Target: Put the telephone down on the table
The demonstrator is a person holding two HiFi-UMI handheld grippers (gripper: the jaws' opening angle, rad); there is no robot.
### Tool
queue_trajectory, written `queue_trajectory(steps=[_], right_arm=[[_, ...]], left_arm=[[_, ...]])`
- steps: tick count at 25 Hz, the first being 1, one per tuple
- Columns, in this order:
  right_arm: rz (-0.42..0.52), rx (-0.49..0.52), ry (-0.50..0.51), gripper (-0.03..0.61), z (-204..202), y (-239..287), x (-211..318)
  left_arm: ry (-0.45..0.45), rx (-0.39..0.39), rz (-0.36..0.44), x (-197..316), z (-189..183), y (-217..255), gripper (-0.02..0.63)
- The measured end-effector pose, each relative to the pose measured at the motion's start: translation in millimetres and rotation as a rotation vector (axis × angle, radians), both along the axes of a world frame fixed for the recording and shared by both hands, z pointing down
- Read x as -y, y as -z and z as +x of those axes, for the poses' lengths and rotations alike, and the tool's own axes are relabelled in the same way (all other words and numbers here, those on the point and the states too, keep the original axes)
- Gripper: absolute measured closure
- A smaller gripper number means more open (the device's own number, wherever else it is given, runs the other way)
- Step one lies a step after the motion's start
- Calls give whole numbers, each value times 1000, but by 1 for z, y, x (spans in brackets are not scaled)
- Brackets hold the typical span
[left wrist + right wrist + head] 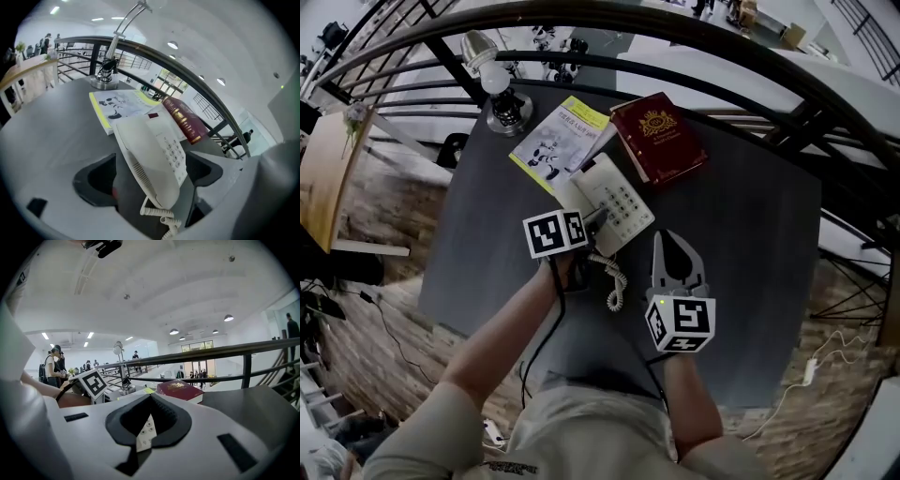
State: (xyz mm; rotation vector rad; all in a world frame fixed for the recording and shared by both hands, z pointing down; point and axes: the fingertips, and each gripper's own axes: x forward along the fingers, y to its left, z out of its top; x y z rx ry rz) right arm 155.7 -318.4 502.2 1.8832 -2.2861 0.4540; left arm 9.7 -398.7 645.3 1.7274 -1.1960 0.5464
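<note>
The white telephone [614, 199] rests slantwise over the near edge of a booklet on the dark grey table [741, 234]. My left gripper [595, 221] grips the set's near end. In the left gripper view the jaws stand on either side of the telephone [154, 154], which tilts up on one side, and my left gripper [150, 161] is shut on it. Its coiled cord [614, 279] trails toward me. To the right my right gripper [673, 240] hovers shut and holds nothing. A sliver of the keypad [145, 430] shows through the right gripper's [149, 398] closed jaws.
A yellow-edged booklet [558, 141] lies under the telephone's far end. A dark red book [658, 136] lies beside it. A desk lamp [502, 103] stands at the table's far left corner. A curved black railing [675, 28] runs behind the table.
</note>
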Motion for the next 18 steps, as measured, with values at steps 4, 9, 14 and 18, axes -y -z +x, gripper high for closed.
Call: queue_trajectory(steps=[4, 9, 14, 18], right_arm=[[36, 30, -12, 577, 1, 32, -13], [87, 20, 14, 577, -7, 79, -27], [169, 20, 37, 577, -16, 128, -39], [242, 1, 64, 577, -27, 166, -55]], left_arm=[[-58, 30, 91, -19, -1, 34, 140], [-98, 55, 237, -41, -8, 95, 141], [-149, 25, 414, -61, -9, 170, 146], [-188, 42, 559, -81, -14, 229, 186]])
